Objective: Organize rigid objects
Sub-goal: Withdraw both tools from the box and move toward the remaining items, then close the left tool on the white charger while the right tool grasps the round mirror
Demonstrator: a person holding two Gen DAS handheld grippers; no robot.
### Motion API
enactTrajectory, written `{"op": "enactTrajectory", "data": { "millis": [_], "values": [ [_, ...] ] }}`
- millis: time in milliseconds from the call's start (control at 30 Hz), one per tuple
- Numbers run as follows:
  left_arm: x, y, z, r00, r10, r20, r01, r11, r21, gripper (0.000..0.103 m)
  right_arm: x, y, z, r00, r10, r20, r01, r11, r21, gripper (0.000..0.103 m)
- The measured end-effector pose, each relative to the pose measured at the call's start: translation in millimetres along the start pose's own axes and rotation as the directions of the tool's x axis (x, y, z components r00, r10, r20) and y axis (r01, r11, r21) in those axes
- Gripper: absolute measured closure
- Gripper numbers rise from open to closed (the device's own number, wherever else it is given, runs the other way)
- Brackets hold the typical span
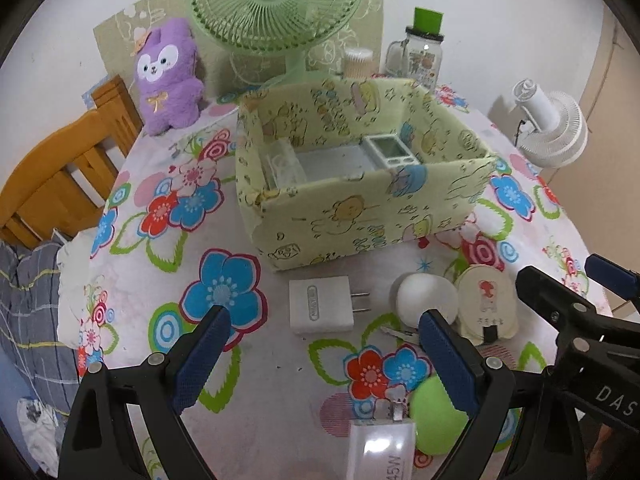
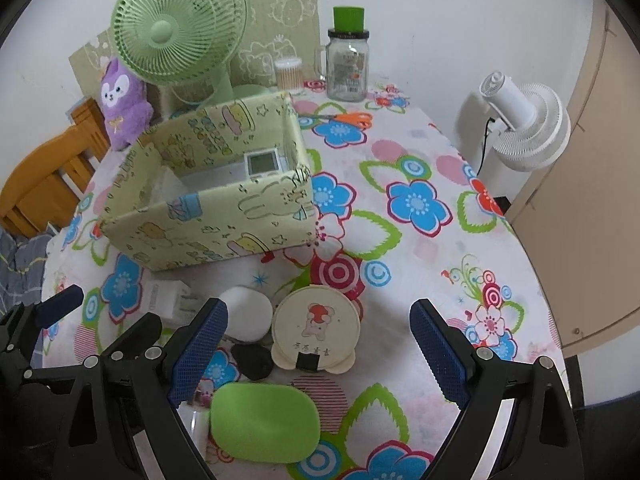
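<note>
Far left, past the table edge: an orange wooden chair [image 1: 60,184] and a blue plaid cloth [image 1: 28,312]. On the flowered tablecloth [image 1: 132,288], bare room between that edge and the pale green cartoon-print open box [image 1: 360,208]; behind, a purple plush rabbit [image 1: 170,76] and a green desk fan [image 1: 276,4]. Inside the box, a clear plastic case [image 1: 282,166] at its left wall and a white device with a grey screen [image 1: 390,150] at its right.

Just in front of the box, apart from it: a white two-pin plug charger [image 1: 322,304], then a white round foam-like ball [image 1: 428,298], touching a cream round case with a cartoon picture [image 2: 316,326]. Nearer the cameras, a second white charger [image 1: 380,448], a lime green rounded case [image 2: 264,422] and a small black object [image 2: 254,360].

Left gripper [image 1: 324,360] spread wide, empty, above the two chargers. Right gripper [image 2: 320,356] likewise spread, empty, hovering over the cream case and green case.

Rightward, wide bare cloth [image 2: 420,248] up to the curved table rim. At the back, orange-handled scissors [image 2: 348,118], a cotton swab tub [image 2: 288,72], a glass jar with green lid [image 2: 347,64]. Beyond the rim, a white floor fan [image 2: 520,124].
</note>
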State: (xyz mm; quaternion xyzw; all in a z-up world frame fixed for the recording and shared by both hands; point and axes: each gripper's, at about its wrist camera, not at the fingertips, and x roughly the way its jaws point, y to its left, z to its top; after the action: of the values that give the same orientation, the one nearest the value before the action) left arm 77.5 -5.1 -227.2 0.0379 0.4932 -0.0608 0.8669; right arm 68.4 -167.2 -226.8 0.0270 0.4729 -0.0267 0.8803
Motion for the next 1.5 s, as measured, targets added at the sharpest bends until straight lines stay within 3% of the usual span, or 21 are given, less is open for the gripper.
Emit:
{"op": "enactTrajectory", "data": {
  "millis": [300,933,1067,1500],
  "values": [
    [26,3,-3,1.0,0.012,-0.023,-0.013,1.0,-0.015,0.007,30,-6,-1,0.998,0.0,-0.056,0.0,1.0,0.008,0.009],
    [63,2,-9,0.996,0.06,-0.059,-0.057,0.996,0.062,0.007,77,-10,-9,0.98,-0.009,-0.197,0.016,0.999,0.034,0.006],
    [68,4,-10,0.996,0.056,-0.068,-0.053,0.997,0.052,0.007,79,-8,-11,0.982,-0.023,-0.186,0.031,0.999,0.04,0.0],
    [79,10,-5,0.996,0.025,-0.09,-0.024,1.0,0.008,0.006,93,-10,-21,0.969,-0.039,-0.243,0.05,0.998,0.037,0.0]
  ]
}}
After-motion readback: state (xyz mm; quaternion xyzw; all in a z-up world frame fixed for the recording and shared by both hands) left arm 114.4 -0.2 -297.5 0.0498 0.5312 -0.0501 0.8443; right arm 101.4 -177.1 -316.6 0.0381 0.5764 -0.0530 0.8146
